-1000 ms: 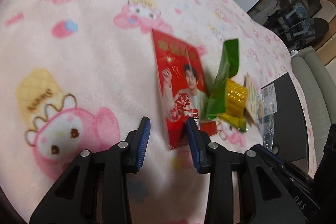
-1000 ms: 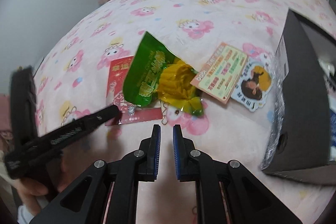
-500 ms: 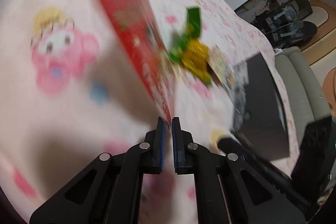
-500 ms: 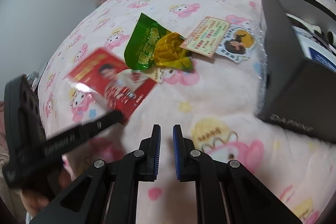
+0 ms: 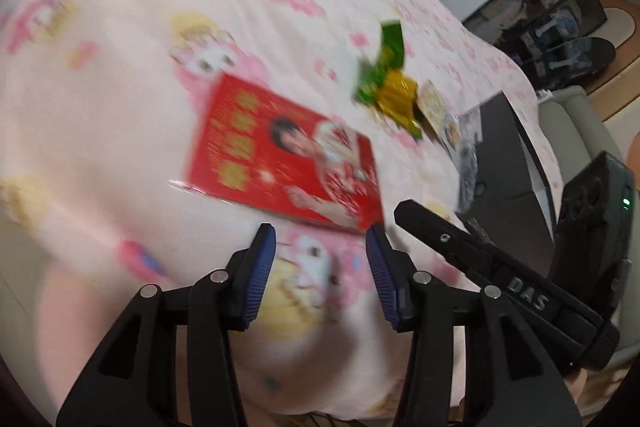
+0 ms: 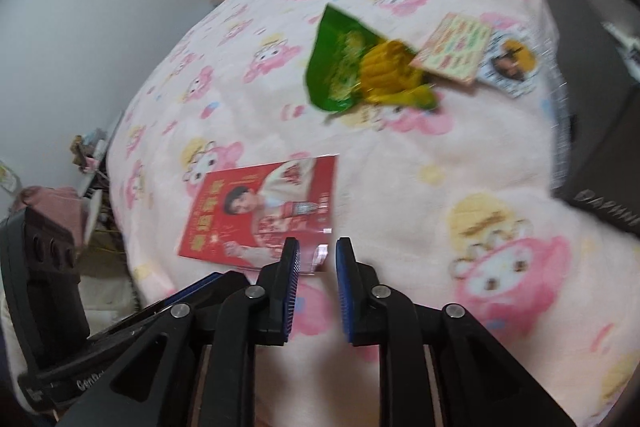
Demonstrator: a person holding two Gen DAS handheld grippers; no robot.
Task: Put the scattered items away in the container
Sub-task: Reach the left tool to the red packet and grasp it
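A red printed card (image 5: pixel 288 155) in a clear sleeve lies flat on the pink blanket, just ahead of my left gripper (image 5: pixel 320 255), which is open and empty. It also shows in the right wrist view (image 6: pixel 264 207). My right gripper (image 6: pixel 317 259) hovers at the card's near edge, jaws slightly apart, holding nothing. A green and yellow snack bag (image 6: pixel 360 67), a printed leaflet (image 6: pixel 454 47) and a round sticker (image 6: pixel 510 61) lie farther on. The dark box (image 6: pixel 592 99) stands at the right.
The pink cartoon blanket (image 6: pixel 400 163) covers the bed. The bed edge drops off to the left, with clutter on the floor (image 6: pixel 88 151). A grey sofa (image 5: pixel 576 131) and shelves (image 5: pixel 532 3) lie beyond the bed's far side.
My left gripper was shut on the red card and lifted it; now it is open and the card lies flat nearer the bed's front. My right gripper's jaws have opened slightly.
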